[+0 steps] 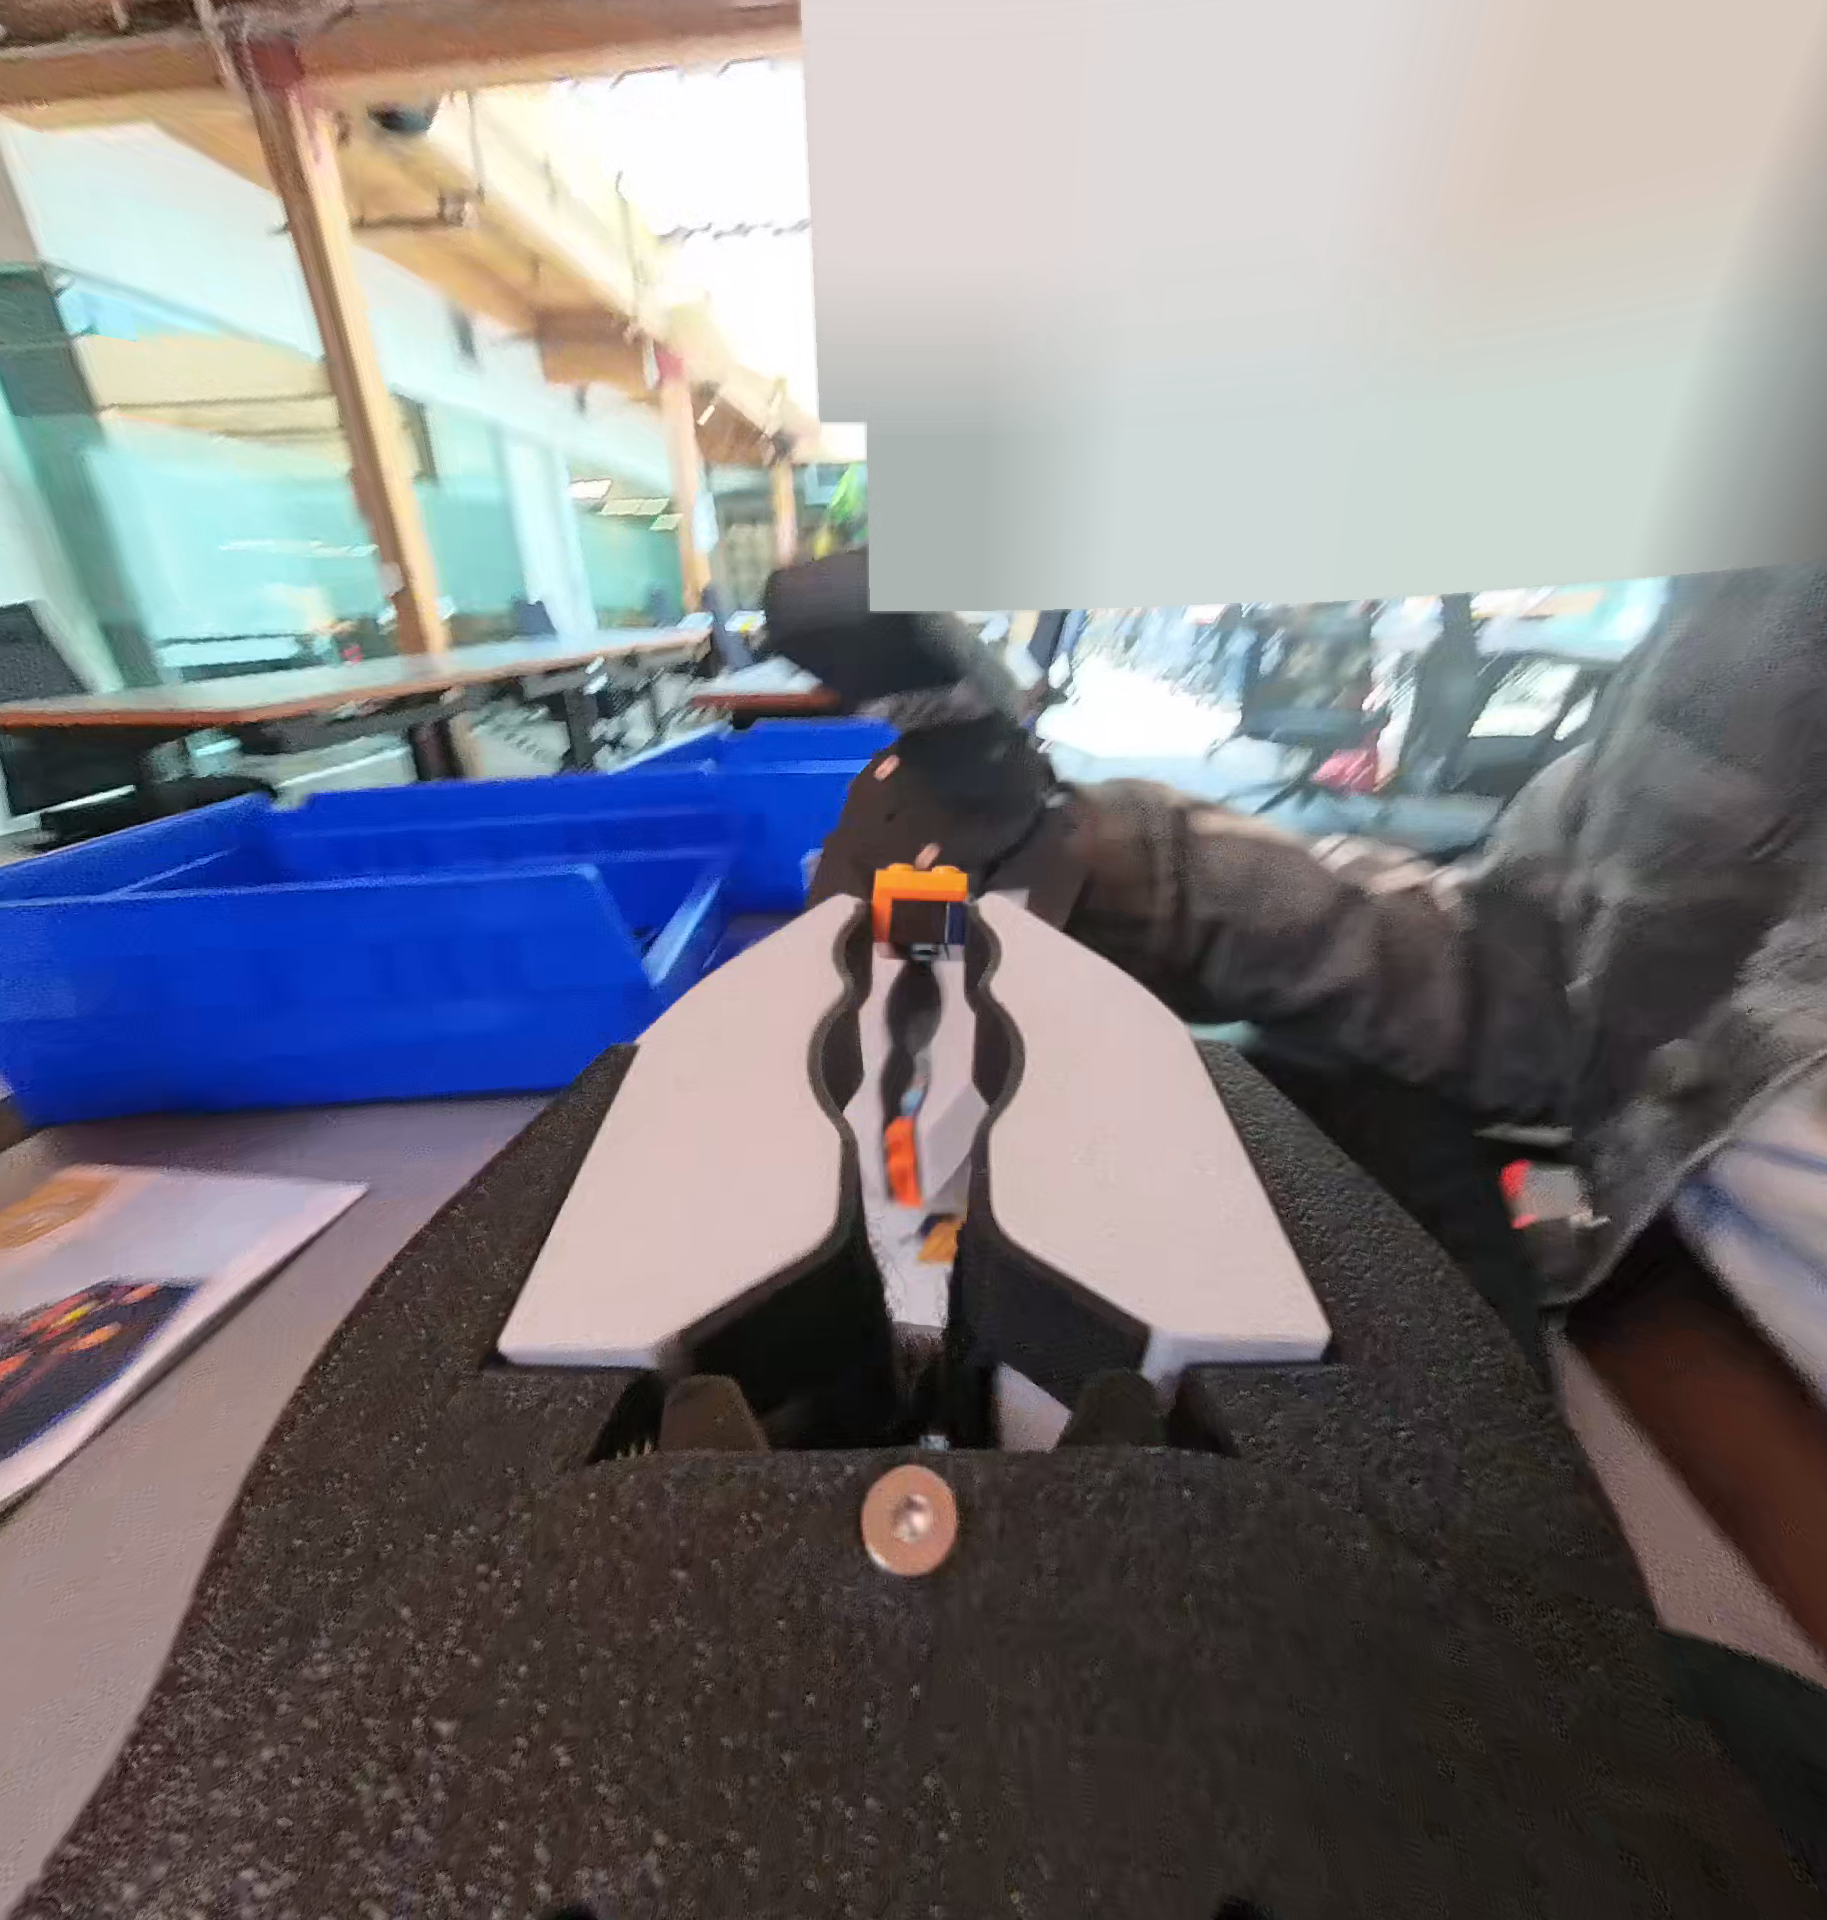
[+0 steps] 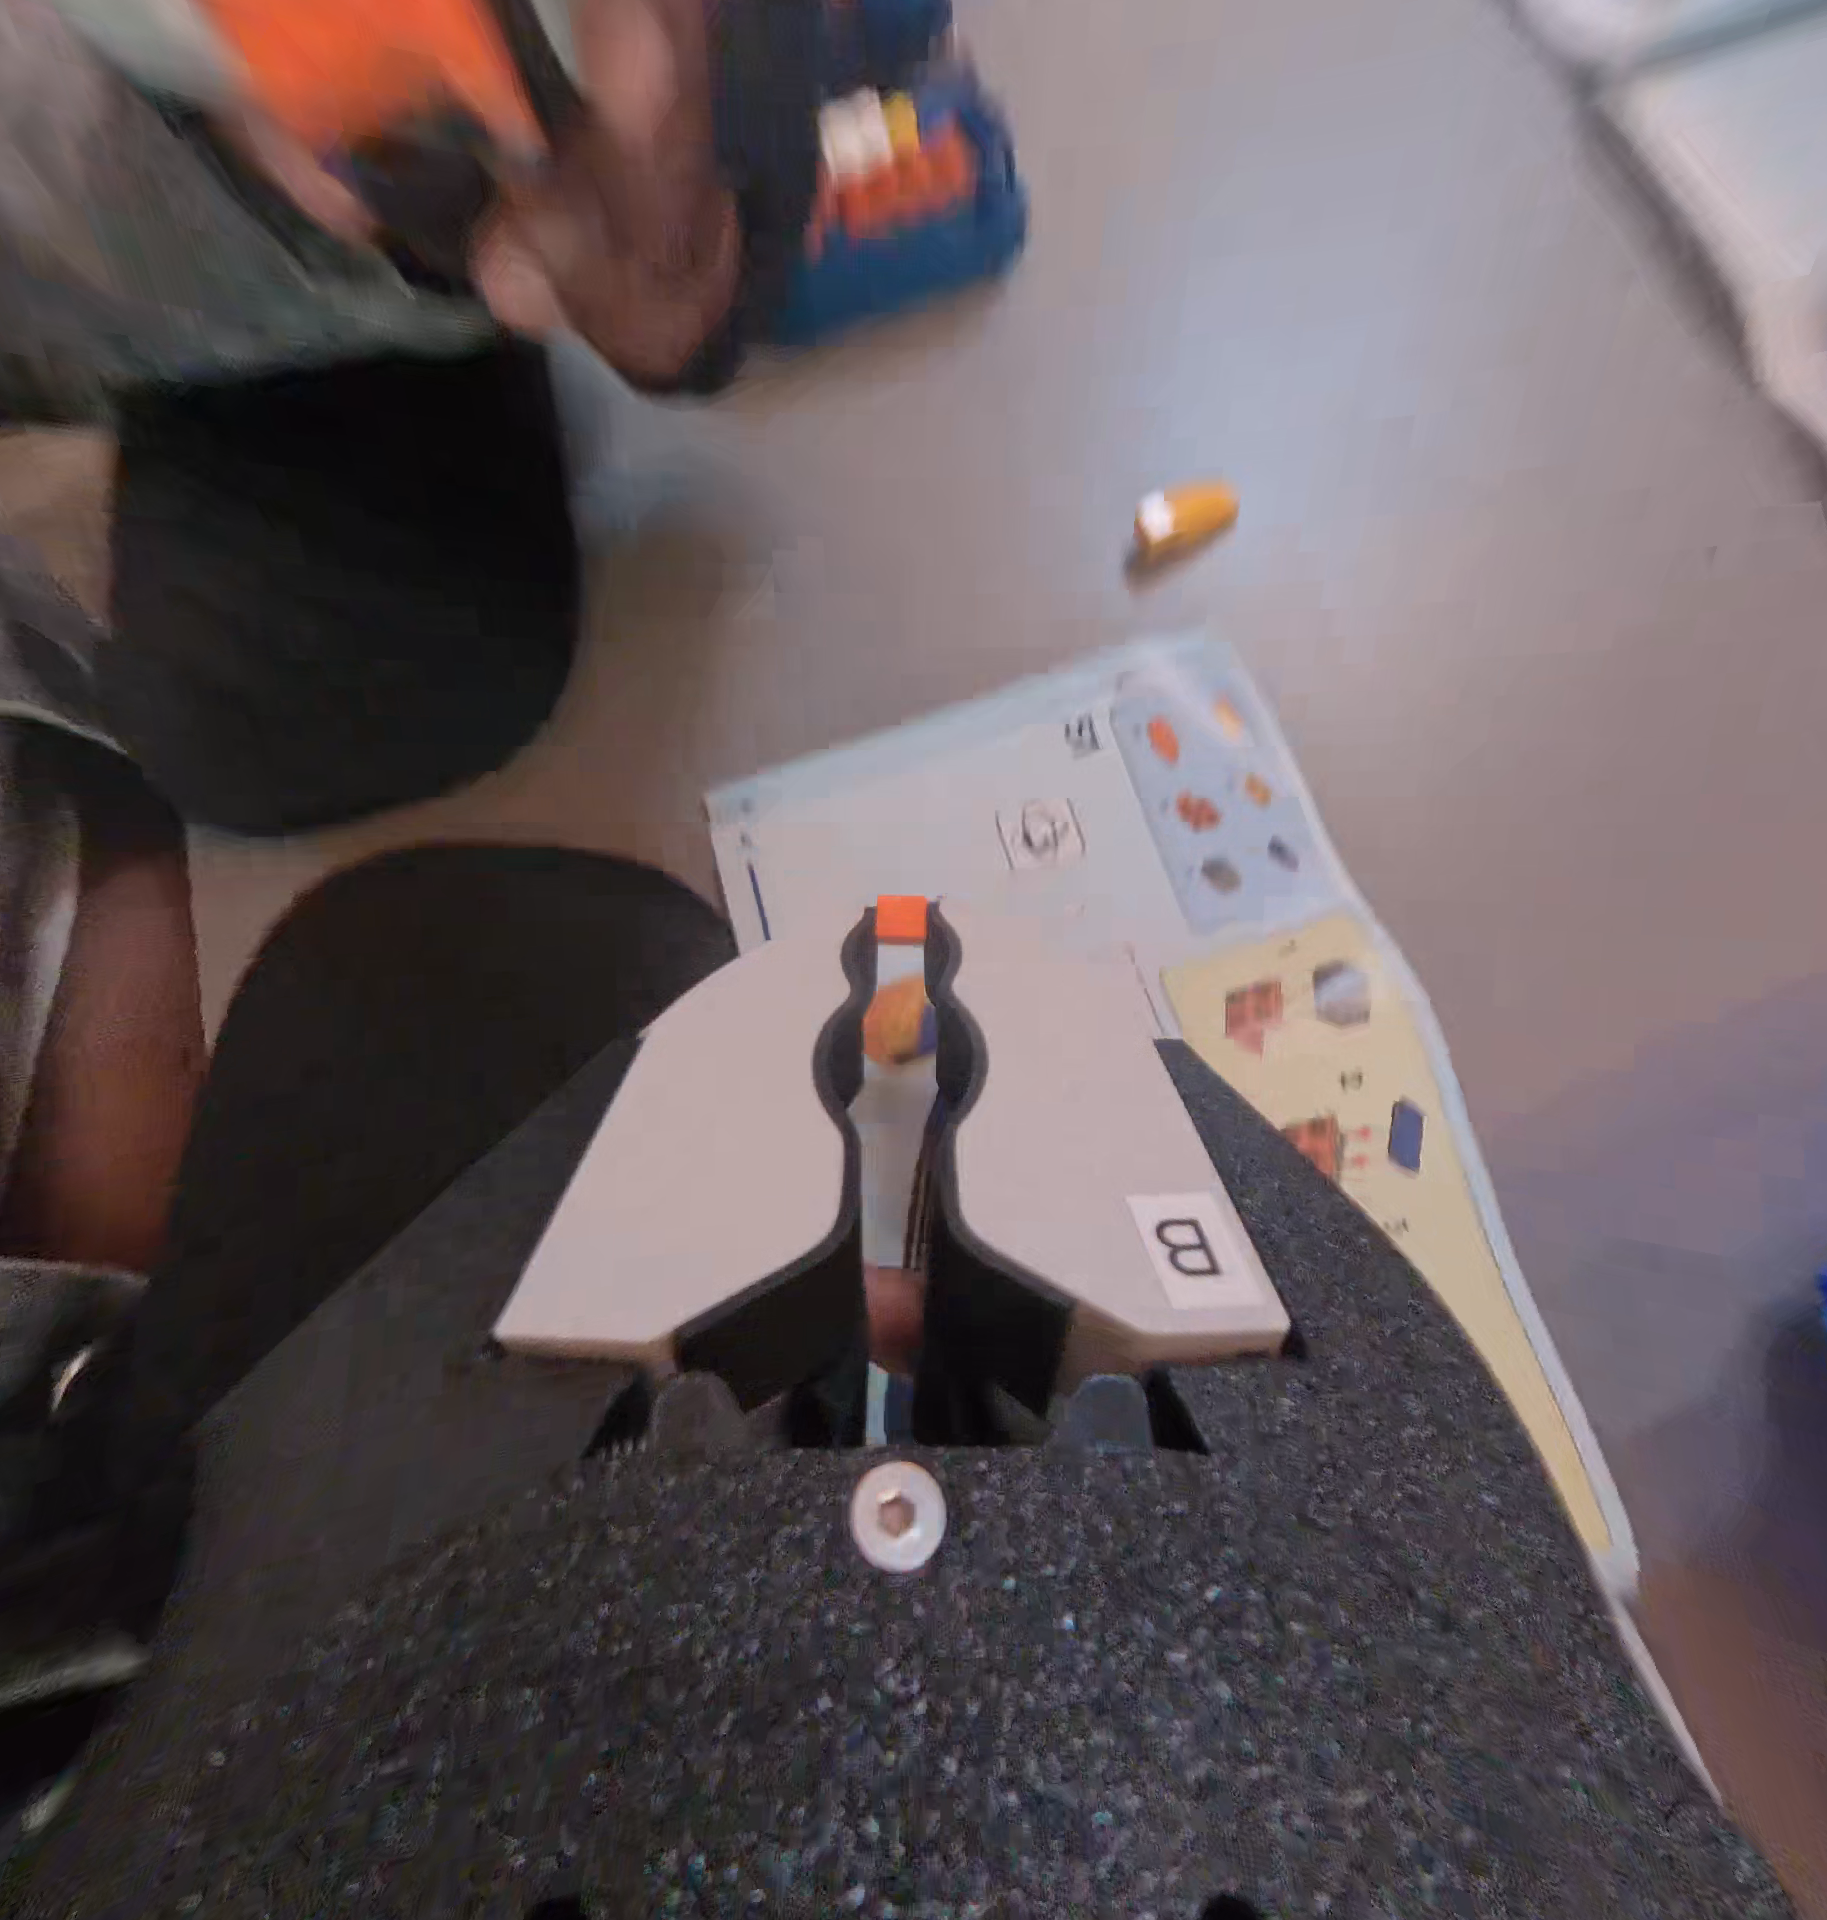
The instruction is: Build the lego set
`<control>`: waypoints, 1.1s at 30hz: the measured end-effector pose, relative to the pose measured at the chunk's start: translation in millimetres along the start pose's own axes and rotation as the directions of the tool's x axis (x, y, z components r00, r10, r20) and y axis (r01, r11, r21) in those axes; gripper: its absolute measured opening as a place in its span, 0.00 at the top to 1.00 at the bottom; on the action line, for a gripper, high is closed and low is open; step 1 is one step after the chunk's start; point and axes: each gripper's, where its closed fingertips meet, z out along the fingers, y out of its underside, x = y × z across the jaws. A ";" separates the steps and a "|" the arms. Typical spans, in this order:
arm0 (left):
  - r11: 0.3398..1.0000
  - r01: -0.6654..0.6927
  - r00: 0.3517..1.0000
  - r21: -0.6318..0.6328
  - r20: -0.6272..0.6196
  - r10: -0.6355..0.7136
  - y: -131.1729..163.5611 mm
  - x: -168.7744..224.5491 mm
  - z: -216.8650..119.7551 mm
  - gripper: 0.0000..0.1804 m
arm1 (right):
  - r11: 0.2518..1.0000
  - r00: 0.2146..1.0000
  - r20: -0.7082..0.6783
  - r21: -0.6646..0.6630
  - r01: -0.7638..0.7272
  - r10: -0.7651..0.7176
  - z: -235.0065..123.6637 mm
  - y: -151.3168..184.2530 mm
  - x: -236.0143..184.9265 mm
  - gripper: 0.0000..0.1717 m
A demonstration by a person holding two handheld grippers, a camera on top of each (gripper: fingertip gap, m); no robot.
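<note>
Left wrist view: the left gripper (image 1: 919,920) is closed narrowly on a small brick assembly (image 1: 919,914), an orange studded piece above dark and blue parts, clamped at the very tips between both fingers (image 1: 784,1039). The assembly is raised above the grey table (image 1: 265,1143). Behind and to the left stand blue bins (image 1: 369,914); a printed booklet (image 1: 109,1299) lies on the table at lower left. A person's dark sleeve (image 1: 1304,935) crosses the background on the right, and the view is blurred.

Right wrist view: the right gripper (image 2: 902,925) is nearly closed on a small orange piece (image 2: 902,918), pinched at the fingertips, with both pads against its sides. Beneath it lies an open instruction sheet (image 2: 992,831) showing pictured parts, flat on the table (image 2: 1408,312). A loose yellow-orange piece (image 2: 1184,520) rests on the table beyond the sheet. A blurred hand (image 2: 618,239) appears at upper left, near a blue tray holding coloured pieces (image 2: 888,208).
</note>
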 end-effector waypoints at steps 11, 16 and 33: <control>0.973 0.166 0.986 0.159 -0.035 -0.162 -19.2 -11.1 -10.1 0.91 | 0.930 0.999 0.031 -0.366 0.042 -0.033 29.7 13.3 9.6 0.92; 0.965 0.200 0.979 0.172 -0.002 -0.203 -19.0 -19.3 -12.2 0.91 | 0.989 0.999 0.007 -0.139 0.039 -0.039 20.6 -10.3 16.9 0.75; 0.983 0.139 0.990 0.119 -0.017 -0.138 -12.2 -9.8 -7.6 0.91 | 0.773 0.978 0.004 0.614 0.162 -0.208 -41.0 -113.8 -33.2 0.86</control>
